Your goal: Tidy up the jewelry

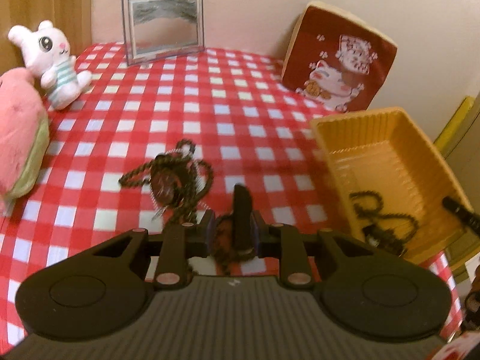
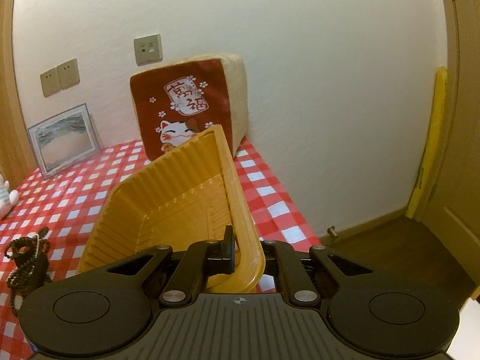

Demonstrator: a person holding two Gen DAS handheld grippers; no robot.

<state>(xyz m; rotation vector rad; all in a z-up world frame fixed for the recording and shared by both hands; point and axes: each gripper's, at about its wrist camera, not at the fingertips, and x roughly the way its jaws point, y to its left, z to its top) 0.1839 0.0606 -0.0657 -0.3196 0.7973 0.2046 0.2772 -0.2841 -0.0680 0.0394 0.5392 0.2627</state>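
Observation:
My left gripper (image 1: pixel 233 234) is shut on a dark beaded necklace (image 1: pixel 223 240), holding it just above the red checked tablecloth (image 1: pixel 180 105). More dark bead strands with a round pendant (image 1: pixel 171 177) hang or lie just ahead of it, blurred. An orange plastic tray (image 1: pixel 387 156) stands at the right with a dark bead necklace (image 1: pixel 381 219) inside. My right gripper (image 2: pixel 240 258) is shut on the orange tray's (image 2: pixel 168 192) right rim and tilts it up. The bead strands (image 2: pixel 25 255) show at the left in the right wrist view.
A white bunny plush (image 1: pixel 54 60) and a pink plush (image 1: pixel 18 132) sit at the left. A clear picture frame (image 1: pixel 163 25) and a red cat cushion (image 1: pixel 339 57) lean on the back wall. The table's right edge drops to the wooden floor (image 2: pixel 390 255).

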